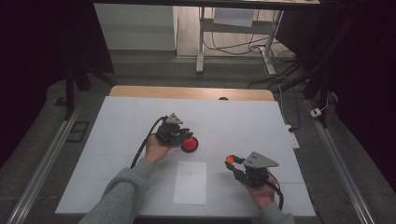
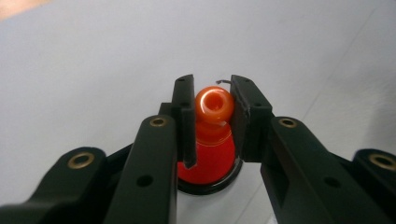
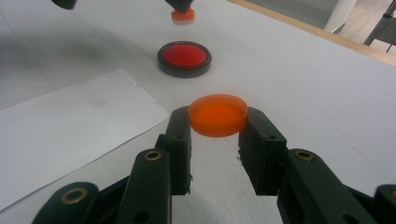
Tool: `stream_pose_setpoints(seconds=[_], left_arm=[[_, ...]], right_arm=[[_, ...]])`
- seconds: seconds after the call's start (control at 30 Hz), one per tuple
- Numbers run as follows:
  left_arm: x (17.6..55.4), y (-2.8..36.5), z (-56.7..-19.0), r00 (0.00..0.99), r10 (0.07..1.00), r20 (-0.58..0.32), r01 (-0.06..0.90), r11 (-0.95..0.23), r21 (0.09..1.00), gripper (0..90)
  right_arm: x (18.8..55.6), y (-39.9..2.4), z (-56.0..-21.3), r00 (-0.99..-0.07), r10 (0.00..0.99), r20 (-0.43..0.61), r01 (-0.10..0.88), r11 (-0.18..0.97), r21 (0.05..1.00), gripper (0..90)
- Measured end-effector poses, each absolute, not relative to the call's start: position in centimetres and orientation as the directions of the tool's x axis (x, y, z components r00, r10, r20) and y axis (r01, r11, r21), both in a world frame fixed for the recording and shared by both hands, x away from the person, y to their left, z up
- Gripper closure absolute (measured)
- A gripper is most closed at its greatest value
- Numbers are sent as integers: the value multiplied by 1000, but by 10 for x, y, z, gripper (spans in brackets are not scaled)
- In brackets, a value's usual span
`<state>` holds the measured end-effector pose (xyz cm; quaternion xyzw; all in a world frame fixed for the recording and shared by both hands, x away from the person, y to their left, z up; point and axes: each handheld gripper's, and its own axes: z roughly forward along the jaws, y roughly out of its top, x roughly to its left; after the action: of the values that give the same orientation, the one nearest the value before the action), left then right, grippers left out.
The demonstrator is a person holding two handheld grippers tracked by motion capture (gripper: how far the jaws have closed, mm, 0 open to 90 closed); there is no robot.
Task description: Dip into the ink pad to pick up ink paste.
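Note:
My left gripper point(image 1: 181, 135) is shut on the round knob of an orange stamp point(image 2: 214, 105), and holds it just above a red ink pad in a black case point(image 1: 189, 144). The left gripper view looks down past the stamp onto the pad's black rim point(image 2: 205, 188). In the right gripper view the stamp's base point(image 3: 183, 15) hangs clear above the ink pad point(image 3: 184, 57). My right gripper point(image 1: 233, 161) is shut on a shallow orange lid point(image 3: 218, 115), held level at the front right, a little over the table.
A white sheet of paper point(image 1: 190, 182) lies near the front edge, between my two hands, on the white tabletop point(image 1: 243, 121). Beyond the table's wooden far edge point(image 1: 187, 91) are desk legs and cables on the floor.

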<state>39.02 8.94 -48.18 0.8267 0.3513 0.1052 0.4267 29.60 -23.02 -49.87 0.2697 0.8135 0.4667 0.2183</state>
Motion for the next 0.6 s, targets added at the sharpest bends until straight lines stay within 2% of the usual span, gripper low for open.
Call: stream_pose_setpoints(seconds=[0.6], left_arm=[[367,111,-465,755,637,-158,457,-337,823,726]], right_arm=[[294,-238,-499,-750,654,-103,242,416,876,646]])
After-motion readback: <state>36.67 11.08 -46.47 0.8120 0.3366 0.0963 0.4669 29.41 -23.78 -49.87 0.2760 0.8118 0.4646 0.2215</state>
